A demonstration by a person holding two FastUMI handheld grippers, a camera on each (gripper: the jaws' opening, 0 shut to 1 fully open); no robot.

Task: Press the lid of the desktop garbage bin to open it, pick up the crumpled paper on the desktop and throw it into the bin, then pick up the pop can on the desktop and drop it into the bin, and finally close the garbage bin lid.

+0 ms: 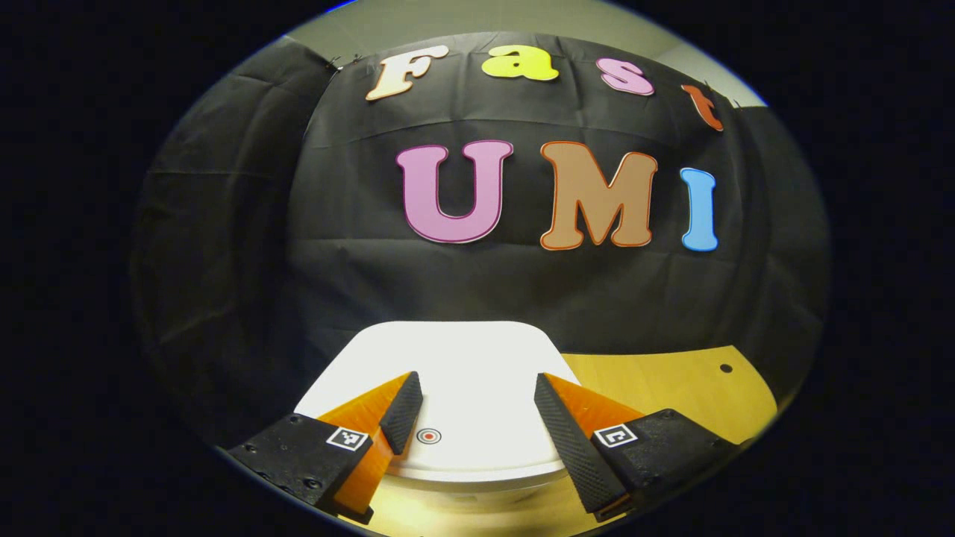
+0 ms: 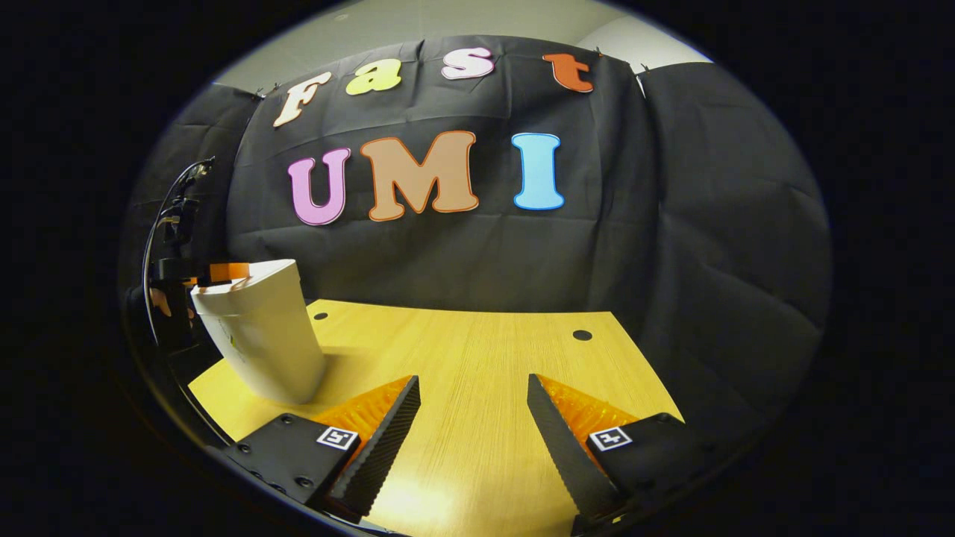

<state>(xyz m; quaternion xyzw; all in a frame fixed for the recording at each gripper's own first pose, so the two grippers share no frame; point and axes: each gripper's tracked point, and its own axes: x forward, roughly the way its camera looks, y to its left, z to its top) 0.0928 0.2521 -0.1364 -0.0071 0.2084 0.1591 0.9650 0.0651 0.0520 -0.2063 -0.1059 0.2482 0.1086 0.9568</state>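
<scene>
Left hand-held gripper [image 1: 477,418]: fingers spread, holding nothing, just above the closed lid [image 1: 455,388].
Right hand-held gripper [image 2: 474,425]: fingers spread, empty, over bare tabletop [image 2: 477,350].
Bin [image 2: 257,335]: one, white, near the tabletop's left edge, well apart from the right hand-held gripper.

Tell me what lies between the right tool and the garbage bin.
Nothing but bare wooden desktop. In the right gripper view, the right tool hangs open over the wood, and the white garbage bin stands off to its left.
</scene>
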